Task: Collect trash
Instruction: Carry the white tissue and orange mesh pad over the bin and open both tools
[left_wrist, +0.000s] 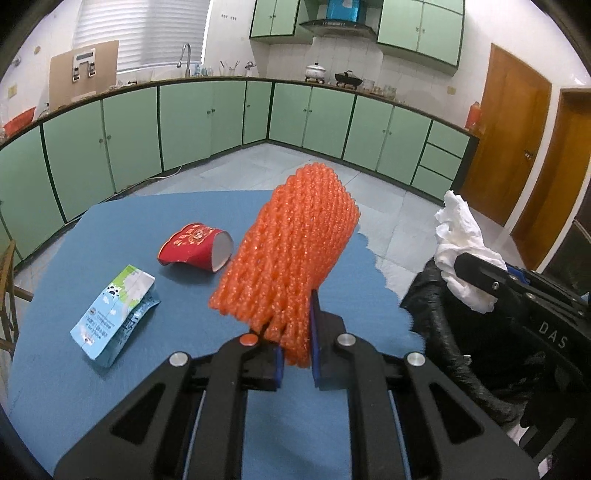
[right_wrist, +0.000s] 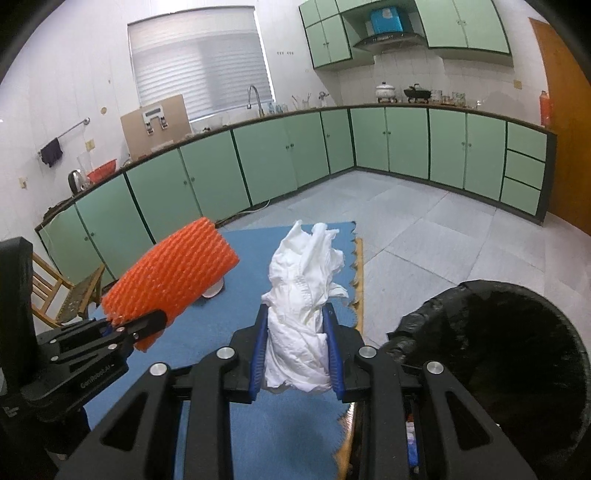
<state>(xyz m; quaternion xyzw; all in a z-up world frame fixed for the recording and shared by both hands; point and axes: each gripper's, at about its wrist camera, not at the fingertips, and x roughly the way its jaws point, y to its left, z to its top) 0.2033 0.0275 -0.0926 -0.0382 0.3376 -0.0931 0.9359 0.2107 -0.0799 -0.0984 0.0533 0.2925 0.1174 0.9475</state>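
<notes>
My left gripper (left_wrist: 297, 347) is shut on an orange foam fruit net (left_wrist: 291, 251) and holds it upright above the blue mat (left_wrist: 184, 214). It also shows in the right wrist view (right_wrist: 173, 288). My right gripper (right_wrist: 297, 350) is shut on a crumpled white tissue (right_wrist: 306, 295), also seen in the left wrist view (left_wrist: 461, 251). A red paper cup (left_wrist: 195, 247) lies on its side on the mat. A flattened blue-and-white milk carton (left_wrist: 114, 314) lies left of it. A bin with a black bag (right_wrist: 498, 350) stands at the right, below and right of the tissue.
The mat-covered table ends in a jagged right edge (right_wrist: 358, 266). A wooden chair (right_wrist: 62, 291) stands at the left. Green kitchen cabinets (left_wrist: 184, 122) line the walls beyond a grey tiled floor (right_wrist: 424, 229). Wooden doors (left_wrist: 517, 140) are at the right.
</notes>
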